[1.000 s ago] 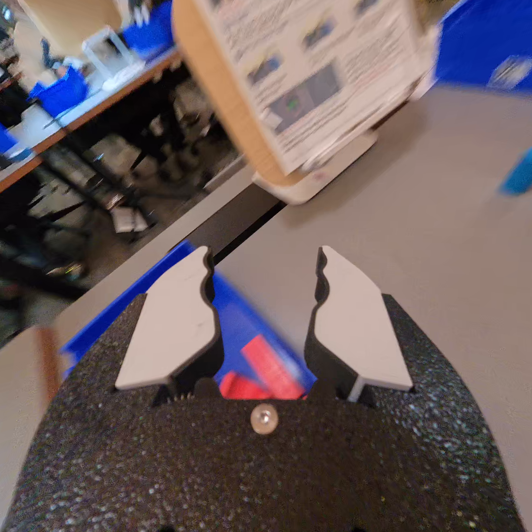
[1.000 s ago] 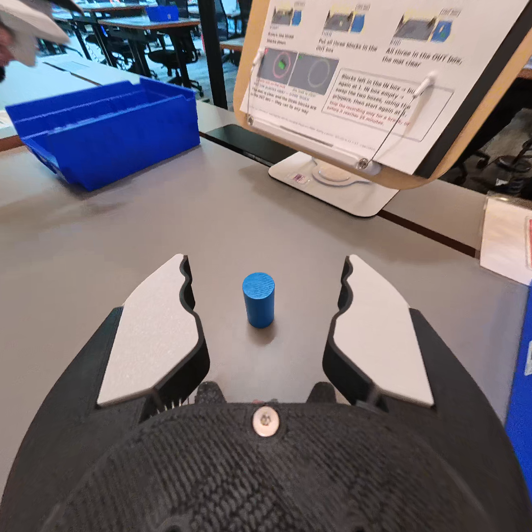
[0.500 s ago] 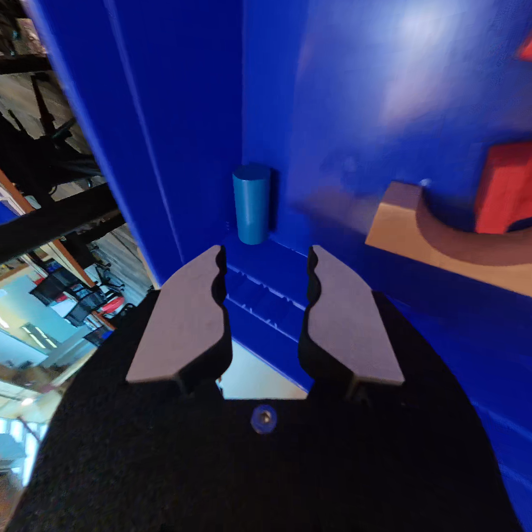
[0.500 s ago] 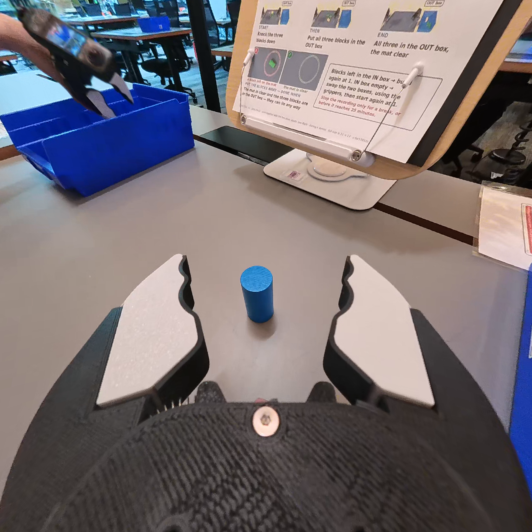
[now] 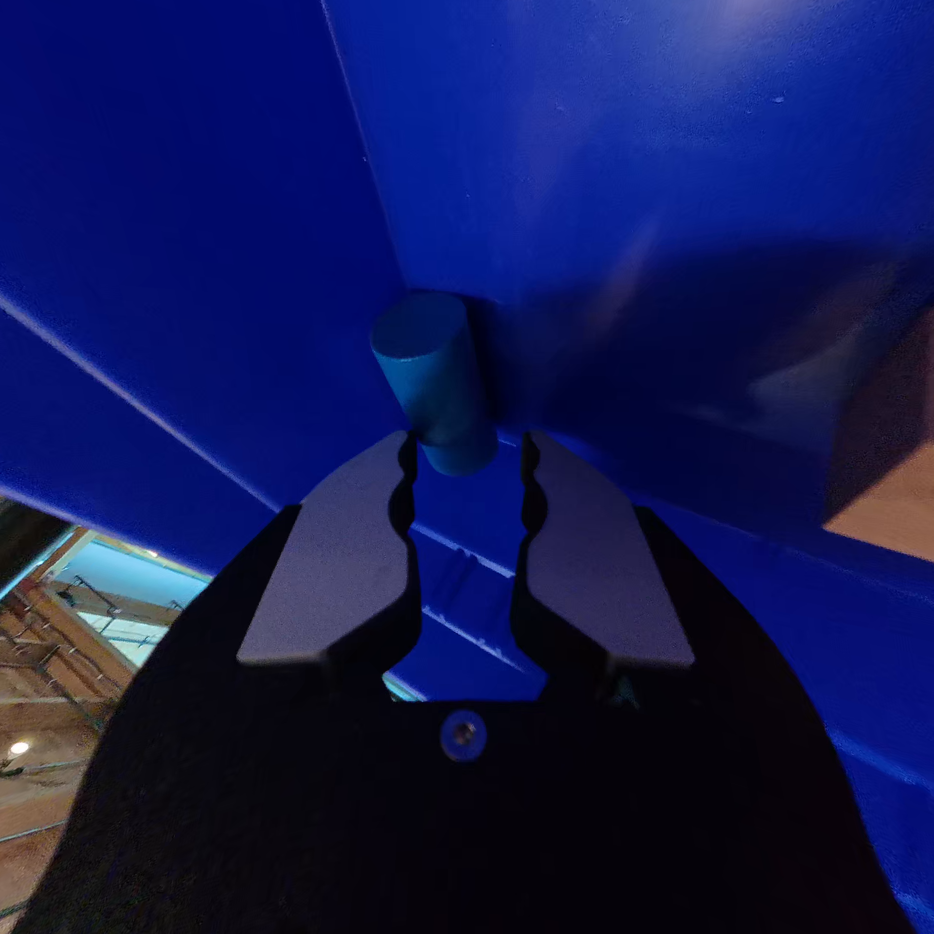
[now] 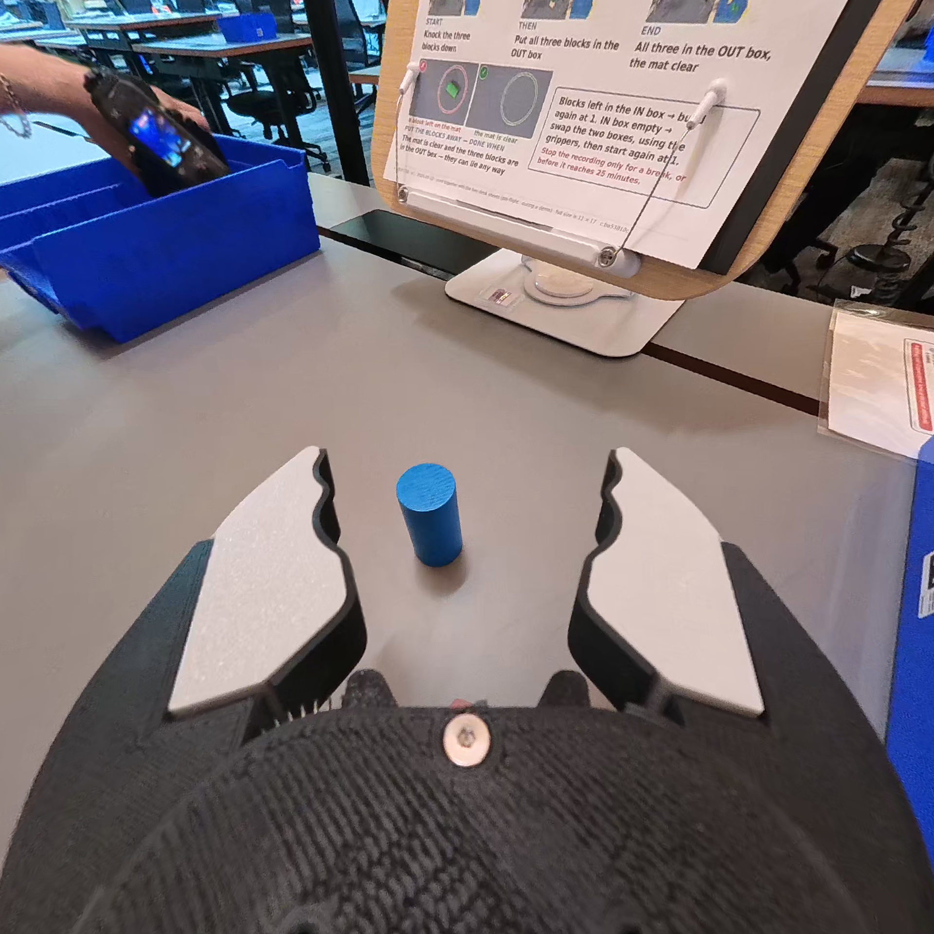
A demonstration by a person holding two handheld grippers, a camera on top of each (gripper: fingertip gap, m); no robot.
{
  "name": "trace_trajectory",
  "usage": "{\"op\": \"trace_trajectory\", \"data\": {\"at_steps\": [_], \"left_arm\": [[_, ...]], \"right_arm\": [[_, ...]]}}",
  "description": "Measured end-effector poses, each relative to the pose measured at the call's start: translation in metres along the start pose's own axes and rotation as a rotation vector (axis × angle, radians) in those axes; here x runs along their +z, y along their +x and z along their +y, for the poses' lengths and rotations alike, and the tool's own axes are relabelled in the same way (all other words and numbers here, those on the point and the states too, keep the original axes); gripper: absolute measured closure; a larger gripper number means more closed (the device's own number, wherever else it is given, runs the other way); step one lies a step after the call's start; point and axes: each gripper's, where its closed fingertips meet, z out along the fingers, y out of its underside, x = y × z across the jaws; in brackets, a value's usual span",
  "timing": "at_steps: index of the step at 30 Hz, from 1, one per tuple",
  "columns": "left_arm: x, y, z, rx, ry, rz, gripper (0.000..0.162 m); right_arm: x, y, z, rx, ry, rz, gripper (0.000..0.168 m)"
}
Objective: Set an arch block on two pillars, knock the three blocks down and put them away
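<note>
Count: 2 grippers, 2 blue cylinders (1 per view), 2 blue bins, 1 wooden stand w/ printed sheet, 1 tan block edge. L gripper (image 5: 465, 445) is inside the blue bin (image 5: 657, 177), fingers narrow but parted, nothing clamped betw. them. Teal-blue cylinder (image 5: 429, 374) sits in the bin corner where two walls meet; its near end lies just betw. the L fingertips (image 5: 374, 470), closer to the L-side tip, contact can't be told. Tan block edge (image 5: 889, 495) shows in the same bin, to the R of that cylinder, blurred. In the R wrist view the L gripper (image 6: 161, 146) is seen far off, tilted nose-down into that bin (image 6: 167, 263), a hand (image 6: 91, 116) gripping it. R gripper (image 6: 465, 480) hovers low over the grey table (image 6: 202, 429), fingers wide apart, holding nothing. Blue cylinder (image 6: 429, 513) stands upright on the table, betw. the R fingertips (image 6: 283, 505) but apart from both, roughly centred, slightly nearer the L-side finger. Beyond this cylinder: wooden stand (image 6: 819, 192) w/ printed sheet on a white base. Well L of the cylinder: the blue bin. Far R of the cylinder: edge of a 2nd blue bin (image 6: 915, 657), and a clear-sleeved paper (image 6: 879, 374) beyond it.
</note>
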Motion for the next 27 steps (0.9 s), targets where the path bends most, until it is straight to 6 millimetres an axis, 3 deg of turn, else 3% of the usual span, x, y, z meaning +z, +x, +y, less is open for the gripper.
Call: {"op": "trace_trajectory", "data": {"at_steps": [11,16,20,24,27], "left_arm": [[0.009,-0.006,0.0,-0.077,-0.002,-0.024,0.13],[-0.005,-0.005,-0.001,-0.204,0.084,-0.005,0.13],[-0.051,-0.016,-0.006,-0.397,0.266,-0.002,0.131],[-0.131,-0.029,-0.029,-0.593,0.573,-0.002,0.131],[-0.198,-0.026,-0.057,-0.664,0.809,0.011,0.131]], "right_arm": [[0.001,-0.002,0.003,0.009,-0.014,-0.007,0.066],[-0.001,-0.008,-0.001,-0.023,-0.018,-0.029,0.066],[0.0,-0.02,-0.014,-0.124,-0.047,-0.082,0.066],[0.008,-0.041,-0.04,-0.252,-0.07,-0.169,0.066],[0.014,-0.069,-0.061,-0.382,-0.073,-0.261,0.071]]}}
